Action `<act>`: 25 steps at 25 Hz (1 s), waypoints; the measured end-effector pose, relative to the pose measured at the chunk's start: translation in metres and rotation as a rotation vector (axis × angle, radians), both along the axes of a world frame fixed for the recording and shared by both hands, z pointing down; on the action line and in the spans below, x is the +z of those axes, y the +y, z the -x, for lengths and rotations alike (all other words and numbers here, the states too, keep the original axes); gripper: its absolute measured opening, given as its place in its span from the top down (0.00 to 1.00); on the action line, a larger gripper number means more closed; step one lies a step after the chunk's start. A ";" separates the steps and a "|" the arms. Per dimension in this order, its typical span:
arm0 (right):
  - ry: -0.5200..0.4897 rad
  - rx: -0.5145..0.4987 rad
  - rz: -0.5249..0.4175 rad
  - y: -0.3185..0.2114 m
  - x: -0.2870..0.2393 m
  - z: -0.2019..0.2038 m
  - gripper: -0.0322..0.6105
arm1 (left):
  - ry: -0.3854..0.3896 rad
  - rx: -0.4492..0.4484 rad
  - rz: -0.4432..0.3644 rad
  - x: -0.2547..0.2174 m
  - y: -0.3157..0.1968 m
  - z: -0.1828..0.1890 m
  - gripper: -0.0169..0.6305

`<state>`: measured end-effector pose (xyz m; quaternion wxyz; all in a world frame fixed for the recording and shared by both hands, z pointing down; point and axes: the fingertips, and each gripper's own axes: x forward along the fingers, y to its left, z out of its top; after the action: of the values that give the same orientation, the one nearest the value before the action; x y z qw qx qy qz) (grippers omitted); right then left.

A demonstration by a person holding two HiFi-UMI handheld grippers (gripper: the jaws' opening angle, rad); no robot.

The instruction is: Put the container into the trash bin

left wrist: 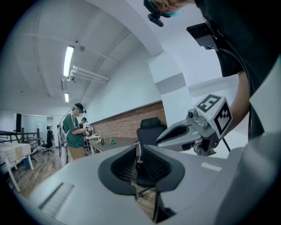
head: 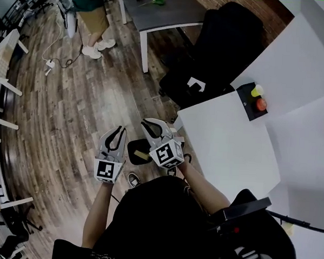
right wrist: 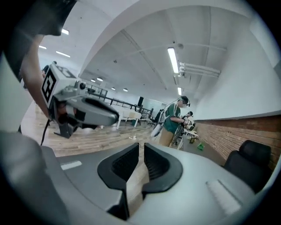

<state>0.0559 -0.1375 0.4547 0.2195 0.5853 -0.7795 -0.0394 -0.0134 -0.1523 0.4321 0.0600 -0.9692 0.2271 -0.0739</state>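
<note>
Container looks binned, both grippers empty above it

A pale yellowish container (head: 142, 154) seems to lie inside the round black trash bin (head: 132, 147) on the wood floor (too small to be sure). The left gripper (head: 120, 129) and right gripper (head: 148, 122) hover above, jaws nearly together on nothing. I judge nothing remains but pulling away.
</note>
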 end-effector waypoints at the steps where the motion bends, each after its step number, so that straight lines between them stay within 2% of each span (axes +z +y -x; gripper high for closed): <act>1: -0.035 -0.007 -0.035 -0.003 -0.016 0.001 0.87 | 0.011 0.004 -0.008 -0.009 -0.001 0.000 0.94; 5: -0.170 -0.029 -0.178 -0.006 -0.078 0.008 0.88 | 0.067 0.020 -0.036 -0.046 -0.004 0.003 0.94; 9: -0.325 -0.034 -0.237 -0.001 -0.109 0.007 0.88 | 0.125 0.048 -0.086 -0.077 0.000 0.001 0.94; 14: -0.297 -0.025 -0.207 0.002 -0.096 0.010 0.88 | 0.133 0.069 -0.129 -0.086 0.003 0.000 0.94; 20: -0.269 -0.046 -0.142 0.008 -0.059 0.022 0.90 | 0.114 0.071 -0.072 -0.060 0.008 0.001 0.94; 25: -0.282 -0.055 -0.105 0.016 -0.045 0.025 0.90 | 0.094 0.089 -0.074 -0.046 0.018 -0.001 0.94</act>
<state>0.0305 -0.1213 0.4095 0.0760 0.5741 -0.8152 -0.0036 -0.0120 -0.1343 0.3863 0.0881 -0.9778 0.1891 -0.0172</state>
